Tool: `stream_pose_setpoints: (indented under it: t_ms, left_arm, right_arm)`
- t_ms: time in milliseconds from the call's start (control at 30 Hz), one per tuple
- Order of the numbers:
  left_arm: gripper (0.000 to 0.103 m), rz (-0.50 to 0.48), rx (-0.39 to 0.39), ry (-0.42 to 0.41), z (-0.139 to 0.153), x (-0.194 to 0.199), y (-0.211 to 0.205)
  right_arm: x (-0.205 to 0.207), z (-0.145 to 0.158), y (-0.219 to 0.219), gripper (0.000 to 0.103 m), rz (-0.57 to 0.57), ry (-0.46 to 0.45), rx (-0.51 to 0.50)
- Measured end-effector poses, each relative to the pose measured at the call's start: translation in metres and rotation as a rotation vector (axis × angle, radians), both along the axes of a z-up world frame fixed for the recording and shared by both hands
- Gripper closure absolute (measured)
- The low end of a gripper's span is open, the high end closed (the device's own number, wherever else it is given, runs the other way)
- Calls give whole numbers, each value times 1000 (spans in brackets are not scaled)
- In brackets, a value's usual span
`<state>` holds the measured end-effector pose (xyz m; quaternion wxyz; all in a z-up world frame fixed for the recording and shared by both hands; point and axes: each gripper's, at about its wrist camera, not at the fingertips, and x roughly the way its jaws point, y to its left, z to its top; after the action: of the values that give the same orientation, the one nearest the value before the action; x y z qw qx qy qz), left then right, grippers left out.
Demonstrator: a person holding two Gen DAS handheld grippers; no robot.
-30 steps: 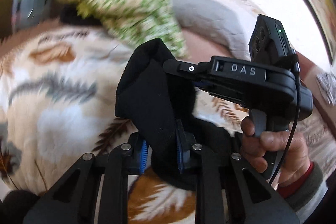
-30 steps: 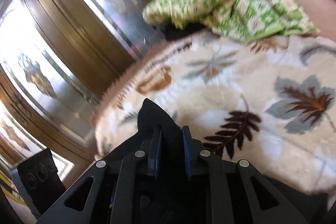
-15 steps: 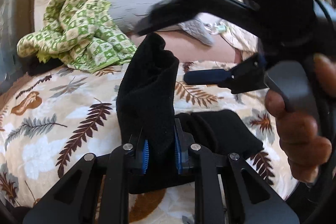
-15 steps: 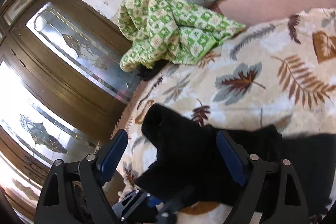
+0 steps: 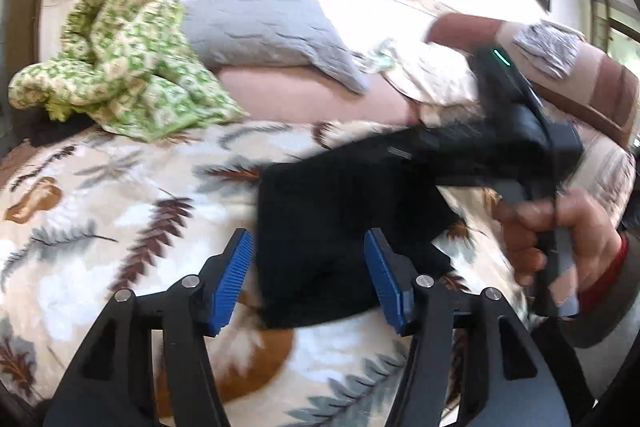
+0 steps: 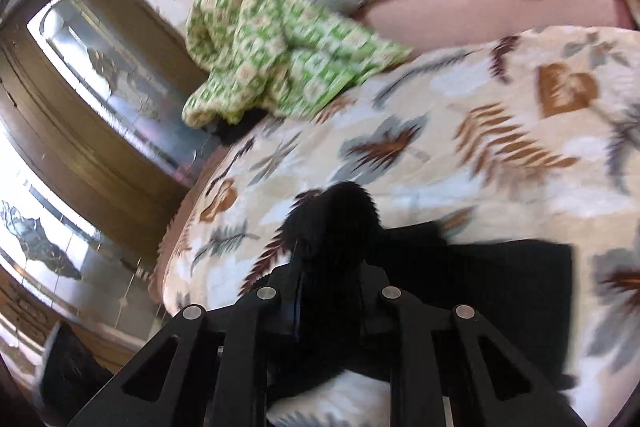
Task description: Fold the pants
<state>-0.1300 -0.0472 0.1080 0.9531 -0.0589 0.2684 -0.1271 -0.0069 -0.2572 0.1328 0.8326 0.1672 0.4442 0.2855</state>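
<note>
Two hand-held tools are seen over a bed covered by a leaf-patterned blanket point(image 5: 120, 211). Black pants point(image 5: 340, 239) lie on that blanket as a compact, roughly rectangular bundle, near the edge of the bed closest to the cameras. The left tool point(image 5: 308, 279) is held with its blue-padded fingers point(image 5: 230, 279) spread apart on either side of the bundle, and nothing is gripped between them. The right tool point(image 6: 328, 291) is closed on a raised tuft of the black cloth, which is pinched between its fingers and stands up above them; the rest of the pants point(image 6: 500, 291) is spread flat to the right of it in the right wrist view. The right tool is also seen from the left wrist view, blurred, with the right hand point(image 5: 560, 239) wrapped around its handle.

The folding is judged to be well advanced, since the cloth is already gathered into a small layered shape. What appears to be left is for the pinched edge to be laid down and released, and perhaps for the bundle to be smoothed. A green checked cloth point(image 5: 116, 67) and a grey pillow point(image 5: 264, 31) are seen at the head of the bed, well apart from the pants.
</note>
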Motion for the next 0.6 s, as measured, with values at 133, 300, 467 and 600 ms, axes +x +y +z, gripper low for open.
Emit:
stream_pose_setpoints:
  t_ms: [133, 300, 467, 600]
  left_arm:
    - [46, 86, 29, 69, -8, 26, 10]
    - [46, 75, 52, 140, -33, 48, -9]
    - [46, 28, 101, 198, -56, 57, -38]
    - [45, 24, 124, 234, -70, 65, -45]
  right_arm:
    - [2, -6, -45, 86, -84, 14, -13]
    - [18, -27, -63, 86, -175, 14, -191]
    - [36, -58, -64, 86, -172, 64, -255]
    - [38, -65, -59, 86, -161, 62, -269]
